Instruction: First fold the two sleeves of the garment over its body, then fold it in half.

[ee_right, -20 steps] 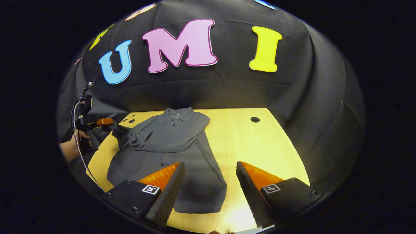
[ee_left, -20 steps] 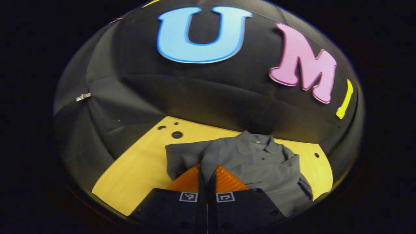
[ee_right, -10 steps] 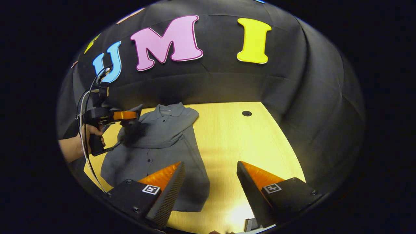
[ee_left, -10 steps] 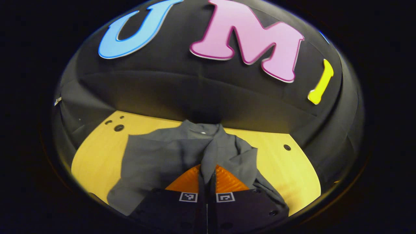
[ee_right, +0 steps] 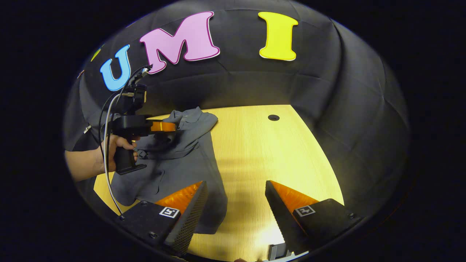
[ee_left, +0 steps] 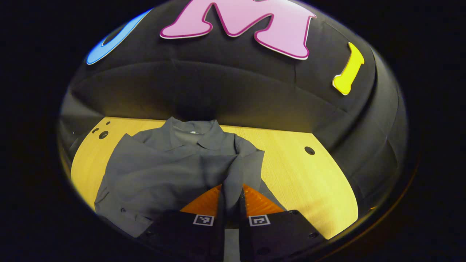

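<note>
— Which step is this?
— The sleeve fold: the left tongs [ee_left: 231, 193], clamped on a sleeve [ee_left: 233, 174], hold it above the shirt [ee_left: 164, 171] lying on the worktop [ee_left: 302, 178]. Next, probably, lower and release.
— And the right tongs [ee_right: 235, 198]?
— Wide apart, empty, hovering near the shirt's hem. A hand [ee_right: 122, 145] holds the left tongs level.

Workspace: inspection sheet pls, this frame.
Surface: wooden table, round holes in it.
Job's things: grey shirt lies on the table's left part; one sleeve pinched up over the body.
Clutter: nothing seen.
Grippers: left claw shut on the sleeve; right claw open above the table, holding nothing.
Cables: a cable hangs from the left claw's handle.
Surroundings: black cloth wall.
</note>
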The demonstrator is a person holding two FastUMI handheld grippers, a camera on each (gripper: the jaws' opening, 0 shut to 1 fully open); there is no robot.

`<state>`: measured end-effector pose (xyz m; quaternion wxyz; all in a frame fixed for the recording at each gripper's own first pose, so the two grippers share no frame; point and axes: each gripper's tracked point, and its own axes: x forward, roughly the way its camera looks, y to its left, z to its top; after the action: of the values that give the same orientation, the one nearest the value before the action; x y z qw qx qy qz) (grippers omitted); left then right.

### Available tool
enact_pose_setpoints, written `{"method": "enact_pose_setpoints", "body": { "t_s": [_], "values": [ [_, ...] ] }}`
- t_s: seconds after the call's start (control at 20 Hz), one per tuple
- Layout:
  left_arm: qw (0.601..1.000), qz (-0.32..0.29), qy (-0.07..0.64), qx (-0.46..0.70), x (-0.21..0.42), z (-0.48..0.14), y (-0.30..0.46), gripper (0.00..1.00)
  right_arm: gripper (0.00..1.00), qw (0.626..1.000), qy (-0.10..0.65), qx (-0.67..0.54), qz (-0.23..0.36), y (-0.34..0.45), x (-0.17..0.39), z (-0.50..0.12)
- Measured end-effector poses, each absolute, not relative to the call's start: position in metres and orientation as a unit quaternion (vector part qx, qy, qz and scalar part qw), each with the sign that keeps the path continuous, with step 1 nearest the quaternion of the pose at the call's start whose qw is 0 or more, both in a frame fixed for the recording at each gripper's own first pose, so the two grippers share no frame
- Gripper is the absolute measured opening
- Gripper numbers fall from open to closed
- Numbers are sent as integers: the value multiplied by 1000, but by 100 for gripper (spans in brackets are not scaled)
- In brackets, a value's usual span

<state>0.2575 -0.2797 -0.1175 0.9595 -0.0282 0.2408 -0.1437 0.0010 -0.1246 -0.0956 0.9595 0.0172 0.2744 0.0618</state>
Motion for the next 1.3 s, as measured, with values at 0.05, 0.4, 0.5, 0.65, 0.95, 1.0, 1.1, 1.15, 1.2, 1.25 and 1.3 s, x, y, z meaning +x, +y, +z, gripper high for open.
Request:
{"method": "enact_pose_setpoints", "body": {
  "t_s": [0.05, 0.4, 0.5, 0.65, 0.95, 1.0, 1.1, 1.15, 1.2, 1.25, 1.3],
  "values": [
    [957, -144, 250, -26, 256, -123, -283, 29, 98, 959, 277, 17, 63, -126, 1, -99],
    [954, -131, 265, -45, 248, -129, -264, 86, 99, 953, 293, 20, 79, -111, 8, -114],
    [958, -116, 261, -38, 238, -128, -241, 97, 99, 950, 299, 21, 88, -104, 9, -119],
    [961, -99, 258, -21, 212, -132, -197, 96, 99, 941, 326, 20, 92, -95, 8, -137],
    [961, -42, 270, -53, 138, -150, -85, 96, 99, 911, 399, 50, 95, -67, -2, -183],
    [960, -31, 272, -58, 126, -154, -67, 96, 99, 908, 406, 47, 93, -65, -3, -188],
    [959, -6, 277, -53, 102, -164, -29, 96, 99, 904, 417, 35, 88, -62, -5, -198],
    [958, 5, 282, -47, 91, -170, -12, 96, 99, 901, 423, 29, 86, -61, -7, -204],
    [956, 13, 289, -41, 81, -177, 4, 96, 99, 899, 430, 25, 82, -61, -8, -207],
    [954, 22, 296, -36, 71, -184, 19, 96, 99, 897, 435, 22, 78, -61, -9, -212],
    [952, 30, 303, -34, 62, -191, 33, 96, 99, 895, 440, 21, 73, -61, -10, -217]
  ]
}}
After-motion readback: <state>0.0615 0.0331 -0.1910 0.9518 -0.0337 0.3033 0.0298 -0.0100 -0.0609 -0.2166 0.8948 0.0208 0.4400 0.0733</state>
